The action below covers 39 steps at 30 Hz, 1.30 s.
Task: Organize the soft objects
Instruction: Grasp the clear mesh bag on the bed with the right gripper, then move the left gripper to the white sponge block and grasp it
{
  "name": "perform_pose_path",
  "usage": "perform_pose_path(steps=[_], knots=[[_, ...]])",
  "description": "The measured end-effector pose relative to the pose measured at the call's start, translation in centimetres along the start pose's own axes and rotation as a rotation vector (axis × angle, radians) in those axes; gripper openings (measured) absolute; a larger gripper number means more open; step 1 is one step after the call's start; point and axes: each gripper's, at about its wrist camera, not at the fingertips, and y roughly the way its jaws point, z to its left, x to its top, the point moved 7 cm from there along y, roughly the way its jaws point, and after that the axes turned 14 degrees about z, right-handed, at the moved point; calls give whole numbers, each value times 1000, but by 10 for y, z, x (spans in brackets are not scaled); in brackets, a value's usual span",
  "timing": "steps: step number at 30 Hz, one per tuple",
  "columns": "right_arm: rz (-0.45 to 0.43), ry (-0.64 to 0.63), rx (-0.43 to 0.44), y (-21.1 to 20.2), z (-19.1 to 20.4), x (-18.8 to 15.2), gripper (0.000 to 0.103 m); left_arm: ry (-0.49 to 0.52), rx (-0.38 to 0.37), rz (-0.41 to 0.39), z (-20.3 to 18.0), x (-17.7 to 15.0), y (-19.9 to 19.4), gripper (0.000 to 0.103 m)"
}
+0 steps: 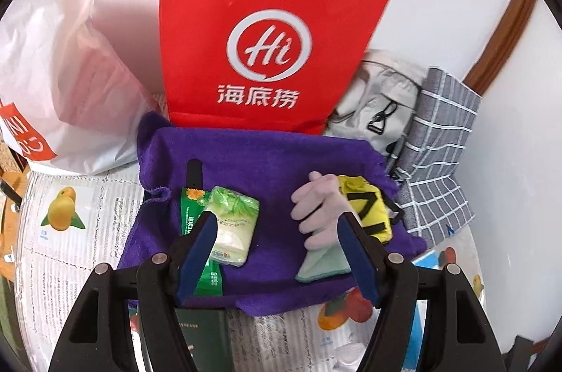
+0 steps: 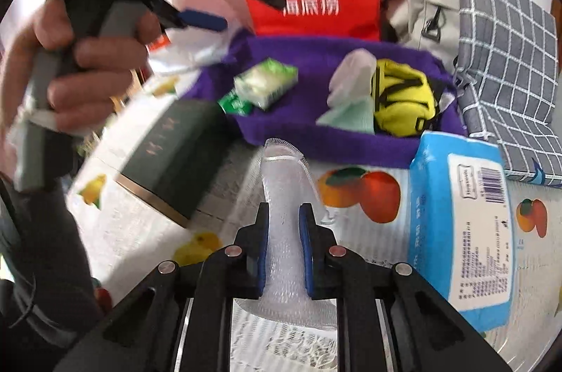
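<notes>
A purple towel [image 1: 267, 161] lies spread on the table and also shows in the right wrist view [image 2: 316, 126]. On it lie a pale green tissue pack [image 1: 233, 224], a green sachet [image 1: 189, 207], a pale rubber glove [image 1: 316, 203], a mint cloth [image 1: 323, 263] and a yellow pouch [image 1: 365, 210]. My left gripper [image 1: 277, 224] is open and empty above the towel; it also shows held in a hand in the right wrist view [image 2: 200, 17]. My right gripper [image 2: 283, 217] is shut on a white foam net sleeve [image 2: 284, 182] in front of the towel.
A red paper bag [image 1: 260, 31] stands behind the towel, a white plastic bag [image 1: 63, 73] to its left, a grey bag [image 1: 383, 98] and a checked cloth [image 1: 439, 154] to its right. A dark green box [image 2: 168, 157] and a blue wipes pack [image 2: 463, 224] lie on the fruit-print tablecloth [image 2: 358, 189].
</notes>
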Motion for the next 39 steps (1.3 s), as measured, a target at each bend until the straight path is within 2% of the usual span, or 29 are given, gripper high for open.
perform_pose_path(steps=[4, 7, 12, 18, 23, 27, 34, 39], knots=[[-36, 20, 1, -24, -11, -3, 15, 1, 19, -30, -7, -7, -14, 69], [-42, 47, -13, -37, -20, -12, 15, 11, 1, -11, -15, -21, -17, 69], [-53, 99, -1, -52, -38, -38, 15, 40, 35, 9, -22, -54, -21, 69], [-45, 124, -29, -67, -57, -73, 15, 47, -1, 62, -34, -98, -19, 69], [-50, 131, -57, -79, -70, -101, 15, 71, 15, 76, -52, -127, -19, 69], [-46, 157, -98, -80, -84, -122, 15, 92, 11, 105, -68, -153, -8, 69], [-38, 194, -80, -72, -101, -153, 15, 89, -24, 164, -91, -192, 34, 71], [-34, 224, -54, -63, -112, -171, 15, 129, 2, 185, -110, -205, 56, 76]])
